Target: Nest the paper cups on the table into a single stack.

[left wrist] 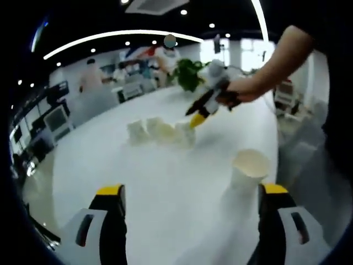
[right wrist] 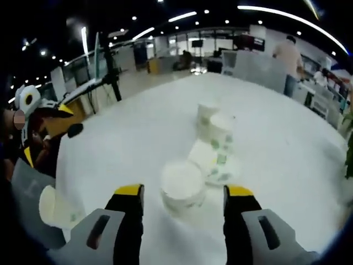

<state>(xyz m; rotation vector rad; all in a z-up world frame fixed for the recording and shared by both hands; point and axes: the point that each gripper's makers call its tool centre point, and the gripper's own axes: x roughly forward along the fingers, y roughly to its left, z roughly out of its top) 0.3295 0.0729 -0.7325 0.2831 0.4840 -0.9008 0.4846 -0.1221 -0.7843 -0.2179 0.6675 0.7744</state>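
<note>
On the white tabletop [left wrist: 165, 182], seen from the left gripper view, a tall white paper cup [left wrist: 246, 175] stands upright near the right edge, just ahead of the left tool [left wrist: 190, 200], close by its right jaw. That tool's black jaws with yellow tips are spread wide with nothing between them. Farther toward the middle of the tabletop, a loose cluster of white paper cups [left wrist: 160, 131] sits together, too blurred to count surely. Above that cluster, a person's bare forearm and hand [left wrist: 242, 91] hold the right tool [left wrist: 196, 118], its yellow-tipped jaws pointing down at the cups; from here I cannot tell how far apart they are. A green potted plant [left wrist: 188, 74] stands beyond, near the far edge.

From the right gripper view, the right tool [right wrist: 183, 201] has its jaws spread, and an open-mouthed white paper cup [right wrist: 182, 187] lies between the yellow tips, not gripped by either. Just beyond it one cup with green markings [right wrist: 212, 163] lies tipped on its side, and two upright white cups [right wrist: 216, 132] stand behind, touching one another. At the left edge of the tabletop the other tall cup [right wrist: 55, 208] appears, beside the left tool's body [right wrist: 38, 118]. Desks and standing people fill the office background.
</note>
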